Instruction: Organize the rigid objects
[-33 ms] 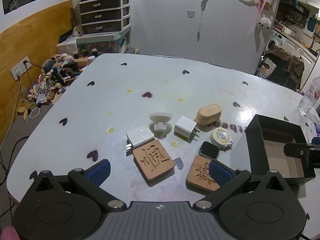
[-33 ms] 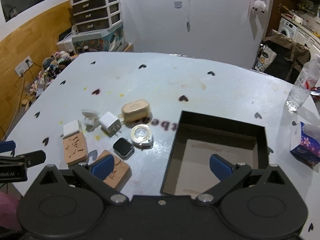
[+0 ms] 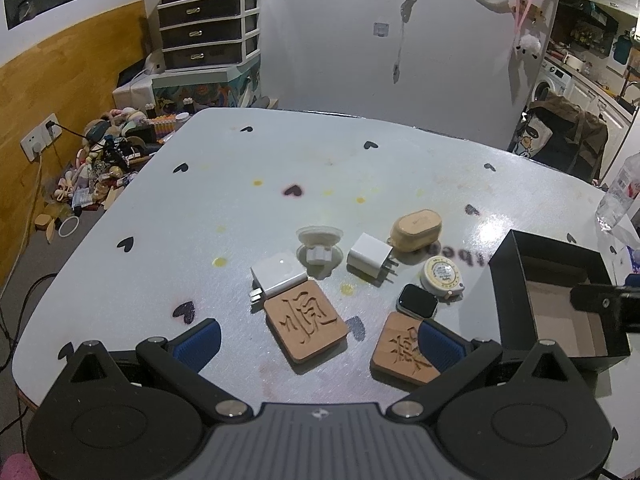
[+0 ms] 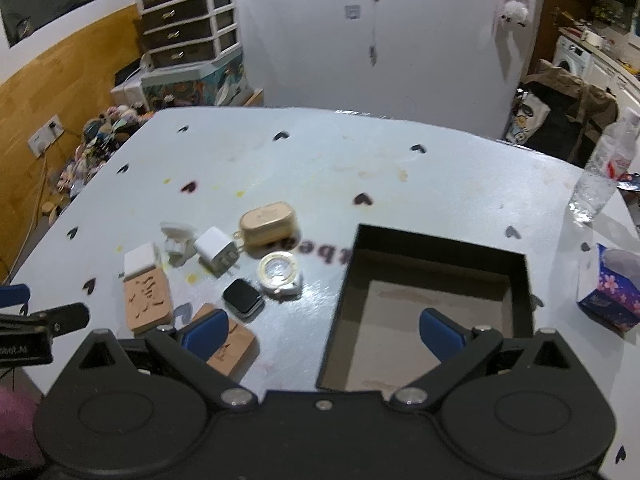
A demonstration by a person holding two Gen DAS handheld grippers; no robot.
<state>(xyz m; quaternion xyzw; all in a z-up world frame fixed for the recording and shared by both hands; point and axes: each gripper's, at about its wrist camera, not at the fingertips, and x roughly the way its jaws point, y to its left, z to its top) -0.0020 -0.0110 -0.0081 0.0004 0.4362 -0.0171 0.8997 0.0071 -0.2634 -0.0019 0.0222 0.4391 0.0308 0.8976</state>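
Your left gripper (image 3: pixel 318 340) hangs spread wide and empty over a carved wooden tile (image 3: pixel 305 323), while one blue fingertip (image 3: pixel 436 343) covers the near corner of a second carved tile (image 3: pixel 404 350). Just beyond lie a smartwatch (image 3: pixel 417 301), tape measure (image 3: pixel 441 275), two white chargers (image 3: pixel 369 256) and a tan case (image 3: pixel 417 230), clustered on the heart-dotted table (image 3: pixel 280 168). Your right gripper (image 4: pixel 324 330), also released, hovers over the black box (image 4: pixel 432 240), whose cardboard floor shows nothing inside; its near edge is hidden.
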